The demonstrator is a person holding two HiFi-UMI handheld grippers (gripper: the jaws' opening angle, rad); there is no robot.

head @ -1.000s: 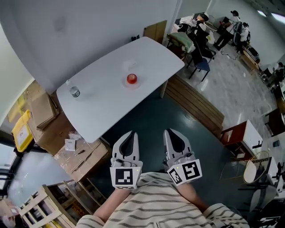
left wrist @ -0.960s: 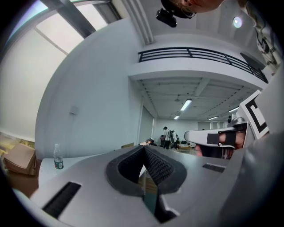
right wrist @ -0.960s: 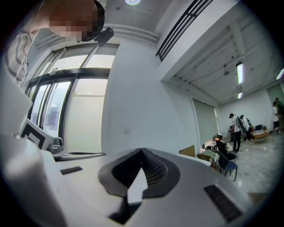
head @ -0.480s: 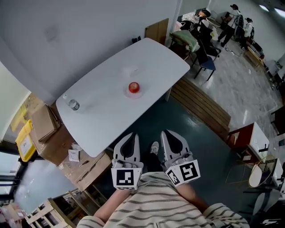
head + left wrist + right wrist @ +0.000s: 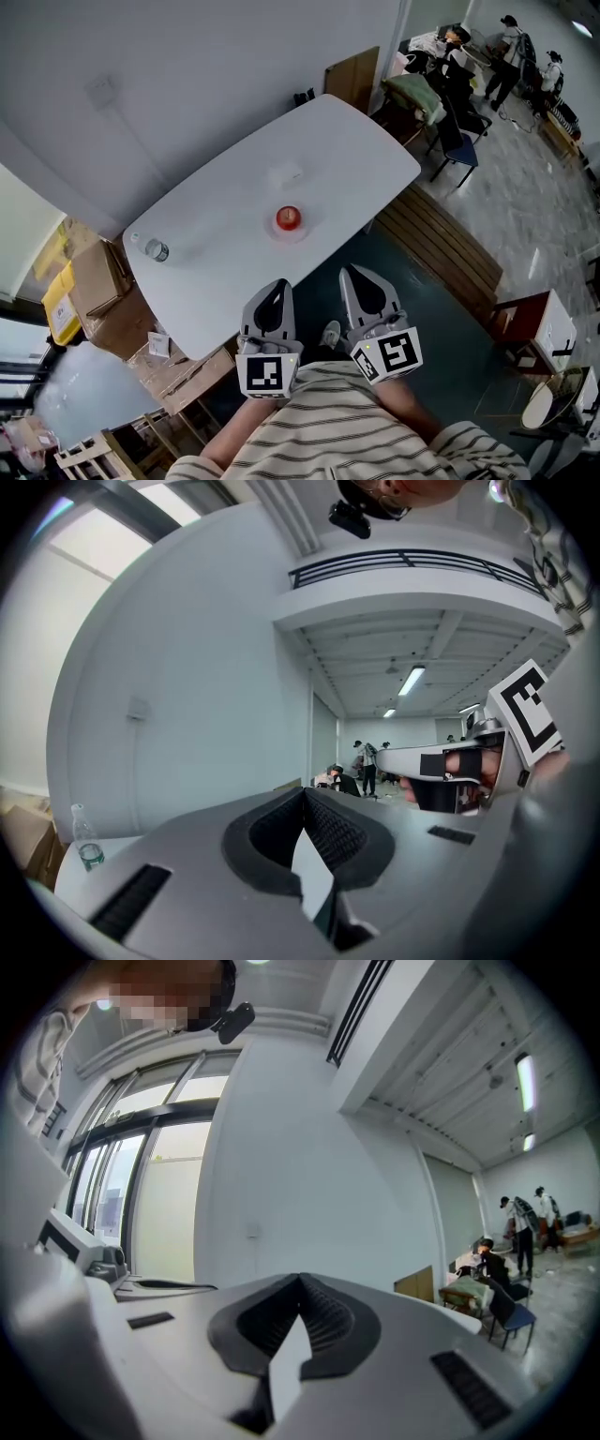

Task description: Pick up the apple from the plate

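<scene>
the apple [image 5: 288, 217] sits on its plate [image 5: 289, 233] on the surface [image 5: 225, 202], well ahead. my left gripper [image 5: 273, 285] and right gripper [image 5: 359, 273] have empty jaws, pressed together. this is the getting-close step; next i must open one and reach.

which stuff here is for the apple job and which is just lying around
For the job:
- apple
- plate under it
- left gripper and right gripper, both shut and empty

Just lying about:
- water bottle
- cardboard boxes
- chair
- wooden bench

Workshop hall: white table [image 5: 347, 141], cardboard boxes [image 5: 101, 292]
</scene>
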